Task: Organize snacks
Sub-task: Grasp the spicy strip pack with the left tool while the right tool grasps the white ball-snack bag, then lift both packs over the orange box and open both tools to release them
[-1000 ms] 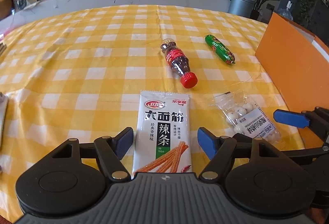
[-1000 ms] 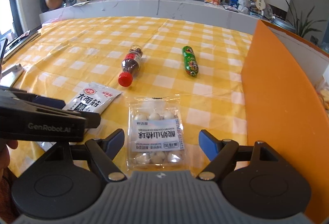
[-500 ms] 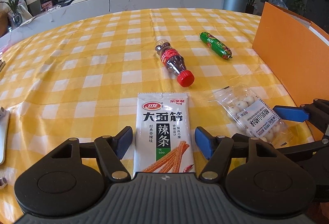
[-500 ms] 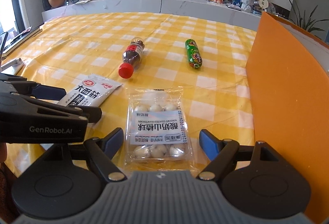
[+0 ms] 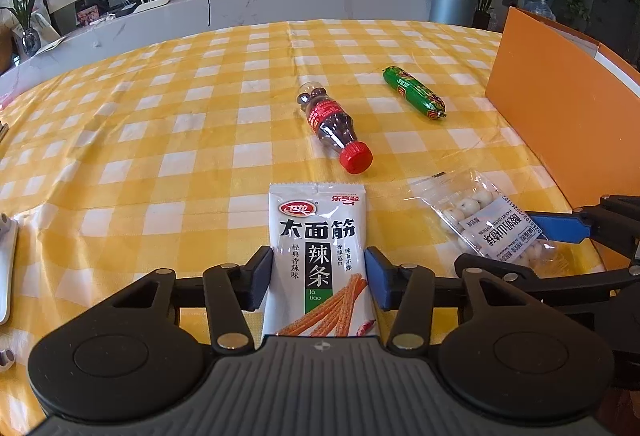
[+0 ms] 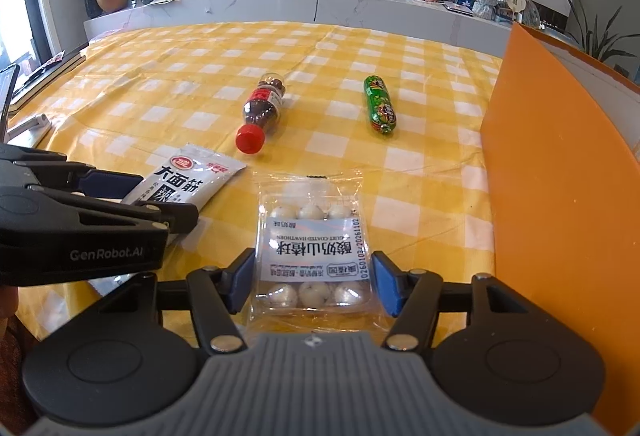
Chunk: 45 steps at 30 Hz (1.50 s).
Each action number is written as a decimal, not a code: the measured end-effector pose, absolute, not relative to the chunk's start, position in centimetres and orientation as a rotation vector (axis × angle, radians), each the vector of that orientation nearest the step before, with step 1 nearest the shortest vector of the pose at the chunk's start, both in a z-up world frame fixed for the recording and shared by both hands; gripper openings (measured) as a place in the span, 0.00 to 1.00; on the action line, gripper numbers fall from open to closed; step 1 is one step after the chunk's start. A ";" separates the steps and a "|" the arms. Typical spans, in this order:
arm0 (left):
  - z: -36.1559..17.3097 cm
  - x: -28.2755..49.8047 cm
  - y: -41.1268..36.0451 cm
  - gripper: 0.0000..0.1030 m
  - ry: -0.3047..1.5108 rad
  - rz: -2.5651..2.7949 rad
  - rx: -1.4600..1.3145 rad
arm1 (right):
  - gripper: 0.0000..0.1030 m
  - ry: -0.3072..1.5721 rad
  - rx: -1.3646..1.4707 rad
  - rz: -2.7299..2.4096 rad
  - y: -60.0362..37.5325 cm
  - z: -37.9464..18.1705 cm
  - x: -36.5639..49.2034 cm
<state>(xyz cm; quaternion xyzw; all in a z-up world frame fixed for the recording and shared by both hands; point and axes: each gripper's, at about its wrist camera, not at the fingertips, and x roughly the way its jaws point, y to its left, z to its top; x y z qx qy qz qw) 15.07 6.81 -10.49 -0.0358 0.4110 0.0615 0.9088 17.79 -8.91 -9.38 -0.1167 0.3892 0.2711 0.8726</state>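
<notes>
1. The left gripper [image 5: 318, 276] has just been closing its jaws on the white spicy-strip packet [image 5: 318, 260]. The pads now sit right at the packet's two long edges, seemingly touching them, so I take this as a grip just forming
2. The right gripper [image 6: 314, 284] has likewise been closing, with the clear bag of white coated balls [image 6: 310, 248] between its pads. The left pad meets the bag's edge. The right pad is just beside the film, and I cannot tell whether it presses yet
3. With the orange box [image 6: 560, 195] as landmark: the clear bag lies on the checked tablecloth [image 5: 160, 123] near the box's wall, and the white packet lies further from it, just beside the bag
4. Beyond the packet, a small cola bottle [image 5: 334, 129] lies on its side, and a green sausage stick [image 5: 414, 91] lies between the bottle and the box
5. Progress, as I judge it: early. All four snacks are out on the cloth, none visibly inside the box, so two pickups are starting and two remain untouched
6. Long axes: packet and bag both run straight away from their grippers. The packet's printed top faces away, and the bag's label reads upside down from the right wrist. The bottle's red cap points toward the grippers, and the sausage lies slanted with its near end closer to the box
</notes>
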 end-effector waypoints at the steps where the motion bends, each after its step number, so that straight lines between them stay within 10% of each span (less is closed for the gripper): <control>1: -10.4 15.1 6.8 0.54 0.847 0.129 -0.079 | 0.58 0.810 -0.245 0.564 -9.0 -9.3 17.7; 45: 3.0 19.2 -4.9 0.52 0.608 -0.266 -0.025 | 0.57 0.592 -0.070 0.359 -24.6 4.1 18.4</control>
